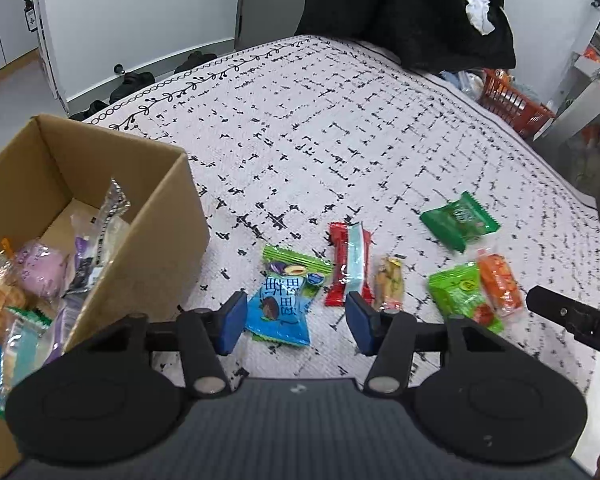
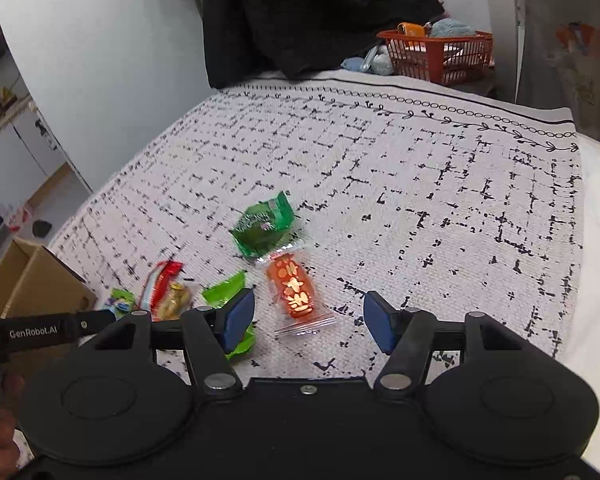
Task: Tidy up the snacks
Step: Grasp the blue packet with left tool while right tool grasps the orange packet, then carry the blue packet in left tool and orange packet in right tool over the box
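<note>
Blue pads tip both grippers, and each pair of jaws stands spread with nothing pinched. Low in the left wrist view, the left gripper (image 1: 296, 326) hangs over a blue snack packet (image 1: 279, 312) lying on top of a green-edged packet (image 1: 296, 261); neither pad touches it. Just beyond, toward the centre, lie a red and pale-blue bar (image 1: 348, 266) and a small yellowish packet (image 1: 389, 283). At lower left an open cardboard box (image 1: 160, 216) already holds several wrapped snacks.

Low in the right wrist view, the right gripper (image 2: 309, 318) frames an orange packet (image 2: 292, 292) with clear ends, flat on the cloth between the pads but apart from both. A light green packet (image 2: 226, 292) lies partly under the left pad. Farther up sits a dark green packet (image 2: 262, 226). All rest on a white tablecloth (image 2: 420, 184) with black dashes. At the far edge, upper right, stands a red basket (image 2: 440, 56) beside a black garment (image 2: 300, 20).
</note>
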Action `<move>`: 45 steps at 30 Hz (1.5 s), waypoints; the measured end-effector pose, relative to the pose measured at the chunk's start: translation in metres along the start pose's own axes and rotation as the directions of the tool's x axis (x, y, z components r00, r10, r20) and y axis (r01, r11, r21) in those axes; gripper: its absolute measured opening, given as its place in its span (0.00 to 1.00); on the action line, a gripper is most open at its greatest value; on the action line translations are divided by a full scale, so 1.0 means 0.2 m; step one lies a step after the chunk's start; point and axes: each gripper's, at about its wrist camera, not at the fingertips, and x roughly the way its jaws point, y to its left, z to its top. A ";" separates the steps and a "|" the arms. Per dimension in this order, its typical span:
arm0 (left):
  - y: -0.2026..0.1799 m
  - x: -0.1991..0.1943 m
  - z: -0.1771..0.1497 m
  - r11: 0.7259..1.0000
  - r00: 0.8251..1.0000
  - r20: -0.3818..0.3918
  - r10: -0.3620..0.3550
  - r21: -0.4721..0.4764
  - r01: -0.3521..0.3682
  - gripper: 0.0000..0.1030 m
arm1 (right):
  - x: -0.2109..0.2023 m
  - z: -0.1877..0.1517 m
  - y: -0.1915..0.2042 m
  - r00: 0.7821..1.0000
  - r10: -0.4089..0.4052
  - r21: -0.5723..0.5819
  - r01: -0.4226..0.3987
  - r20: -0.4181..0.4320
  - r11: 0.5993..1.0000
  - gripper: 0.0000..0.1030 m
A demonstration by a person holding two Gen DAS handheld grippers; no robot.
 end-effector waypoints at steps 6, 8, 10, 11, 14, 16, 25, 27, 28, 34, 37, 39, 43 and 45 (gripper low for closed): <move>0.00 0.08 0.01 1.000 1.000 0.011 0.024 0.012 -0.024 0.50 | 0.08 -0.01 0.01 0.999 -0.001 -0.019 0.000 -0.034 1.000 0.54; 0.01 0.11 0.01 1.000 1.000 -0.007 0.010 -0.001 -0.010 0.49 | 0.11 -0.01 0.02 0.999 -0.015 -0.038 0.014 -0.044 0.999 0.53; 0.01 0.14 0.00 1.000 1.000 -0.008 0.023 0.005 -0.023 0.48 | 0.13 0.00 0.03 0.999 -0.017 -0.051 0.015 -0.041 0.999 0.50; 0.02 0.15 0.00 1.000 1.000 -0.009 0.025 0.004 -0.025 0.48 | 0.14 0.00 0.04 0.999 -0.013 -0.058 0.011 -0.041 0.998 0.48; 0.03 0.17 0.00 0.999 0.999 -0.017 0.040 -0.004 -0.040 0.37 | 0.16 0.00 0.07 0.999 -0.018 -0.092 0.014 -0.041 0.996 0.46; 0.03 0.17 0.00 0.999 0.999 -0.018 0.033 -0.008 -0.033 0.36 | 0.17 -0.01 0.10 0.999 -0.031 -0.132 0.026 -0.043 0.991 0.41; 0.01 0.10 -0.02 1.000 1.000 -0.007 0.015 0.022 -0.015 0.31 | 0.10 -0.02 0.12 0.999 -0.037 -0.120 0.033 -0.027 0.992 0.29; 0.01 0.07 -0.01 1.000 1.000 0.007 0.003 0.016 -0.003 0.31 | 0.08 -0.02 0.11 0.999 -0.040 -0.095 0.039 -0.010 0.995 0.28; 0.01 0.05 -0.01 1.000 1.000 0.010 -0.004 0.011 0.003 0.31 | 0.06 -0.02 0.10 0.999 -0.044 -0.081 0.044 -0.003 0.996 0.28; 0.04 -0.05 0.01 0.999 0.999 0.030 -0.040 0.001 0.040 0.31 | -0.03 -0.01 0.14 0.997 -0.057 -0.047 0.059 0.049 0.997 0.27; 0.05 -0.11 0.02 0.999 0.998 0.037 -0.054 0.004 0.054 0.31 | -0.06 -0.01 0.19 0.996 -0.056 -0.055 0.060 0.069 0.997 0.27; 0.05 -0.14 0.01 0.998 0.997 0.041 -0.061 0.003 0.061 0.31 | -0.08 0.00 0.22 0.996 -0.047 -0.051 0.051 0.081 0.997 0.26; 0.07 -0.20 0.02 0.997 0.996 0.056 -0.074 -0.016 0.075 0.31 | -0.13 0.01 0.31 0.994 -0.022 -0.052 0.028 0.107 0.998 0.26; 0.10 -0.23 0.03 0.996 0.995 0.067 -0.076 -0.031 0.078 0.31 | -0.14 0.01 0.36 0.994 -0.014 -0.064 0.021 0.111 0.998 0.26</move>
